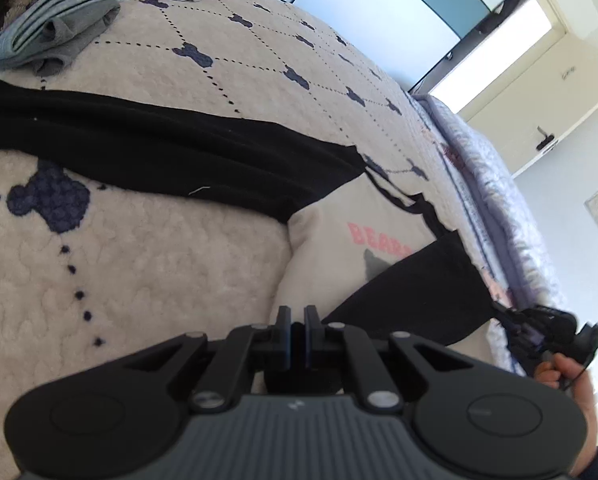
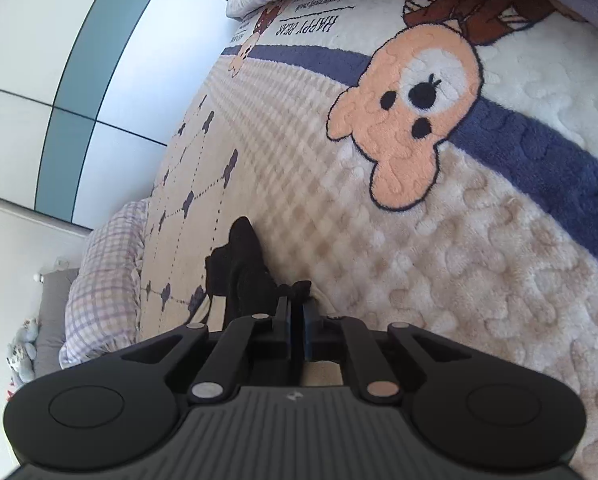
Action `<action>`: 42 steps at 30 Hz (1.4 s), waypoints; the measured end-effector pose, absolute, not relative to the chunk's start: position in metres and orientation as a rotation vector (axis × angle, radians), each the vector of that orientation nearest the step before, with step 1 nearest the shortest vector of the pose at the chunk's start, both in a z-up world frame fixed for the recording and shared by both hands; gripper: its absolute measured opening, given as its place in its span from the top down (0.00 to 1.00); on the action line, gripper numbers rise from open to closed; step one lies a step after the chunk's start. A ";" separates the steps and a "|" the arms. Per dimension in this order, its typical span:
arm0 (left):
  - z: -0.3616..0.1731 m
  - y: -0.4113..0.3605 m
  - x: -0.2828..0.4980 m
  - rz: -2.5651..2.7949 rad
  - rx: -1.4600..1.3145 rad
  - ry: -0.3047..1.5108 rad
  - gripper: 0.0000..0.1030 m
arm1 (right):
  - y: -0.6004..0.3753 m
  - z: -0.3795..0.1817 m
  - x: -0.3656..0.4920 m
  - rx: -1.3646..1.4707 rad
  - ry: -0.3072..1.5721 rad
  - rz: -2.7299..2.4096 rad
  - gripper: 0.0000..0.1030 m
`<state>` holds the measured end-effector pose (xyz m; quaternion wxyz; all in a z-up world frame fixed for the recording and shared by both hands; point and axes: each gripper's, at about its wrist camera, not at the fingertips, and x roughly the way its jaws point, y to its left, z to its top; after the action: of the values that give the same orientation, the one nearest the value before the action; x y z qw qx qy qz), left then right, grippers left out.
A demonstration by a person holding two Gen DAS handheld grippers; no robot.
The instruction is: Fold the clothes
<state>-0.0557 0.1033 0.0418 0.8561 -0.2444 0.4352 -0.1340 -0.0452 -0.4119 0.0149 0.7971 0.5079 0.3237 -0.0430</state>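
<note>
Pinching black garment (image 2: 243,268) in my right hand-held gripper (image 2: 297,312); left hand-held gripper (image 1: 297,320) clenched, empty, over the bed (image 1: 139,272).

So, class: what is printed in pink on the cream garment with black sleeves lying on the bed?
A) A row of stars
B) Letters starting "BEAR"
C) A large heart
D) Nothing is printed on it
B: pink letters reading "BEAR" show on the cream garment, partly covered by its black sleeve.
</note>
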 end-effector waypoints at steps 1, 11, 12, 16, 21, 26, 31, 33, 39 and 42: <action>0.040 0.105 -0.054 -0.288 -0.531 0.923 0.94 | -0.412 0.017 -0.043 1.045 0.701 -0.115 0.92; 0.063 0.118 -0.081 -0.521 -0.835 0.871 0.94 | -0.413 0.055 0.014 0.676 0.630 0.014 0.62; 0.061 0.120 -0.085 -0.518 -0.850 0.884 0.94 | -0.405 0.052 0.026 0.629 0.656 0.046 0.62; 0.044 0.131 -0.087 -0.428 -0.825 0.939 0.94 | -0.380 0.031 0.075 0.511 0.748 0.105 0.62; 0.025 0.130 -0.083 -0.388 -0.762 0.999 0.94 | -0.361 0.022 0.104 0.447 0.766 0.140 0.91; 0.024 0.115 -0.081 -0.418 -0.683 1.011 0.94 | -0.334 0.053 0.103 0.162 0.663 0.175 0.92; 0.027 0.106 -0.078 -0.398 -0.561 0.995 0.94 | -0.320 0.033 0.116 -0.060 0.765 0.095 0.86; 0.028 0.105 -0.077 -0.397 -0.540 0.989 0.94 | -0.328 0.052 0.096 0.036 0.691 0.069 0.78; 0.032 0.105 -0.078 -0.392 -0.505 0.970 0.94 | -0.364 0.059 0.034 0.404 0.781 0.126 0.49; 0.032 0.097 -0.079 -0.390 -0.455 0.969 0.93 | -0.361 0.035 0.019 0.361 0.834 0.102 0.50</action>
<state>-0.0790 0.0975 0.0319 0.8422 -0.2153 0.4586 -0.1846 0.0191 -0.3607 0.0351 0.8973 0.1741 0.4026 0.0494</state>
